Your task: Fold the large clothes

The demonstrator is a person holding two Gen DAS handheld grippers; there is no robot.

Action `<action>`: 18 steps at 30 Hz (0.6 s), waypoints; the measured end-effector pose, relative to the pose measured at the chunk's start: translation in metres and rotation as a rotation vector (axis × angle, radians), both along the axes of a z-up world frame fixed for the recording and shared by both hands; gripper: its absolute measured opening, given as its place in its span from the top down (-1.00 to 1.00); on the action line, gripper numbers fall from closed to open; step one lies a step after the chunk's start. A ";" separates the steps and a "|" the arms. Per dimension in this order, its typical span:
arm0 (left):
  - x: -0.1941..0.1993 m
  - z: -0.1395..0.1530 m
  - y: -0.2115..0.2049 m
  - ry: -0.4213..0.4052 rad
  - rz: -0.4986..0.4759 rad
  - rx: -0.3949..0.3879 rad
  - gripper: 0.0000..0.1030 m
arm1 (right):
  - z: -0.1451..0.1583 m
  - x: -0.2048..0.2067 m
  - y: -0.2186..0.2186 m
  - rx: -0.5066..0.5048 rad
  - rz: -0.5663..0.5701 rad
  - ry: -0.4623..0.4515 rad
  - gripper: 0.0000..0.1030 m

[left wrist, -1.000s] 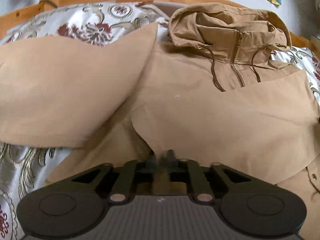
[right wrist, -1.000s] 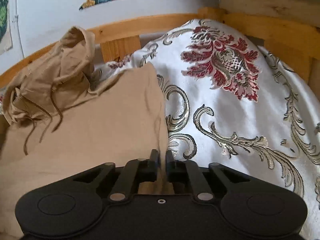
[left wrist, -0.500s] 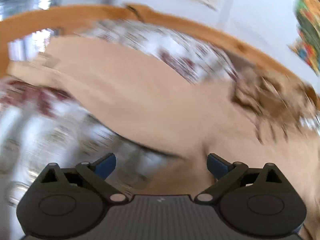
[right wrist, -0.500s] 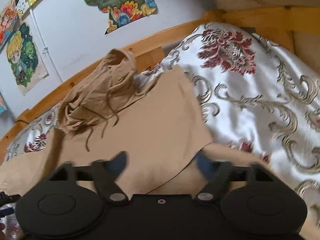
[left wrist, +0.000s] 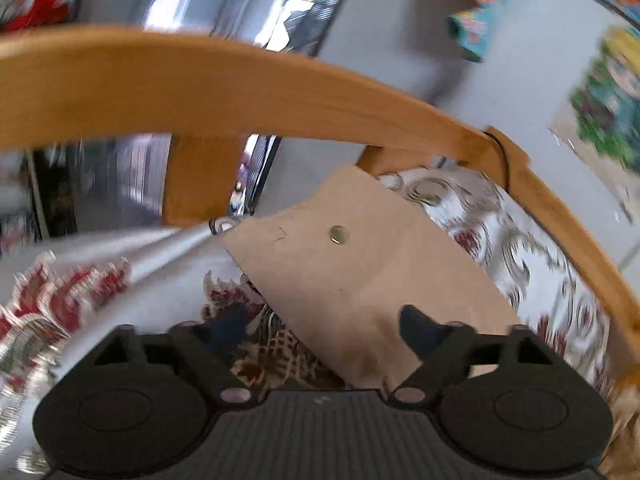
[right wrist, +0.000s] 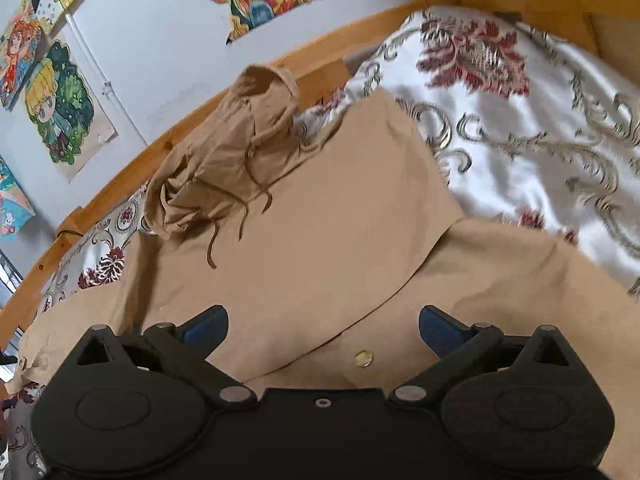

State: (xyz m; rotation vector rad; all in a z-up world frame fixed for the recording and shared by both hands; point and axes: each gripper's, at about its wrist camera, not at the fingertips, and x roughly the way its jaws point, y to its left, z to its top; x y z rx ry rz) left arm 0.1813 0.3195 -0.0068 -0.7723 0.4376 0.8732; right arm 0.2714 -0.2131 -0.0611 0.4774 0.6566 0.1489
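A tan hooded jacket (right wrist: 320, 216) lies spread on the bed, its hood (right wrist: 240, 136) with dark drawstrings against the far rail. In the right wrist view my right gripper (right wrist: 322, 326) hovers over a folded edge of the body near a snap button (right wrist: 363, 358); its jaws are opening and grip nothing. In the left wrist view a tan sleeve end (left wrist: 360, 272) with a metal snap (left wrist: 338, 236) lies flat on the bedspread. My left gripper (left wrist: 324, 332) sits just behind it, jaws wide but closing, cloth between the fingertips without being pinched.
A white satin bedspread (right wrist: 520, 128) with red and gold flowers covers the bed. A wooden bed rail (left wrist: 240, 84) curves along the far side, also seen as the wooden rail (right wrist: 120, 184). Colourful posters (right wrist: 60, 108) hang on the grey wall behind.
Both grippers let go of the jacket and opened. The left one swung far left and rolled, now facing the sleeve end by the rail. The right one drew back a little.
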 end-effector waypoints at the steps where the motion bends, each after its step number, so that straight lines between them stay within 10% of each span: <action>1: 0.003 -0.003 0.002 -0.009 0.009 -0.016 -0.27 | -0.001 0.001 0.002 -0.005 0.002 0.003 -0.97; 8: 0.009 -0.004 -0.019 0.015 0.060 0.094 0.82 | -0.008 0.006 0.007 -0.008 0.027 0.023 -0.97; 18: 0.015 0.091 -0.116 -0.221 -0.236 0.472 0.92 | 0.000 0.002 0.002 0.018 0.013 -0.010 -0.97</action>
